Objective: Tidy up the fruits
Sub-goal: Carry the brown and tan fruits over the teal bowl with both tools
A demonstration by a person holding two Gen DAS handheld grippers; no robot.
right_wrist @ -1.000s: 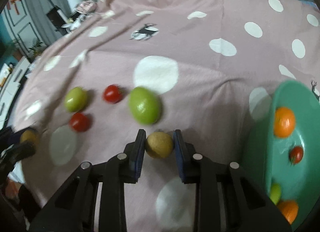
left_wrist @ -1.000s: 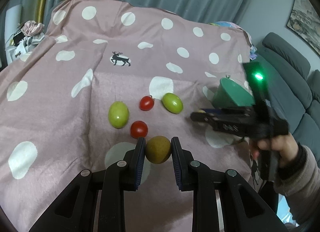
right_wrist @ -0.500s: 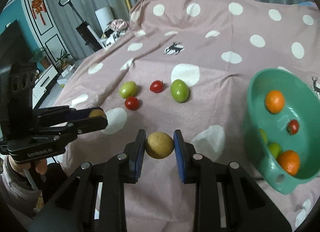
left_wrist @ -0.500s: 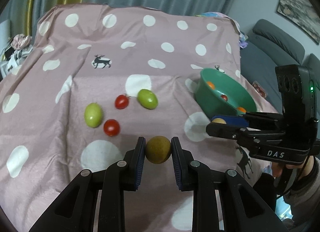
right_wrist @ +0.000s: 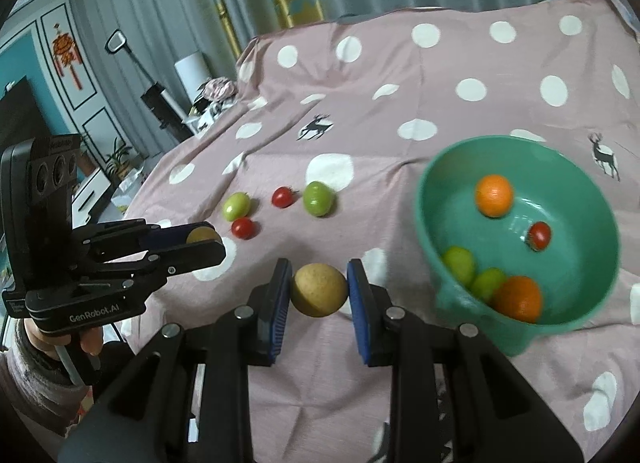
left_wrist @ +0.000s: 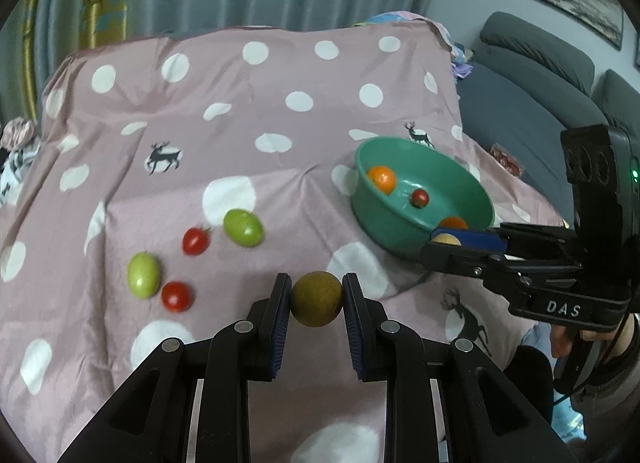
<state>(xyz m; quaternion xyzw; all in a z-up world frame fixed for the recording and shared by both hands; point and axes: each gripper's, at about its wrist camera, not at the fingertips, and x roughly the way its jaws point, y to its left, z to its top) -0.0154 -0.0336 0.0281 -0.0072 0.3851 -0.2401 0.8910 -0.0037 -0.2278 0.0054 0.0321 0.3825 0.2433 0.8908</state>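
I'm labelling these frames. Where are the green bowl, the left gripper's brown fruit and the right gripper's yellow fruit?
green bowl [right_wrist: 576, 315]: right wrist view, front wall.
brown fruit [left_wrist: 316, 298]: left wrist view, centre.
yellow fruit [right_wrist: 319, 289]: right wrist view, centre.

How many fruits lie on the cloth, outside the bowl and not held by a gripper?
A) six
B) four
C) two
B: two green fruits and two red tomatoes lie on the cloth; the other fruits are in the bowl or between gripper fingers.
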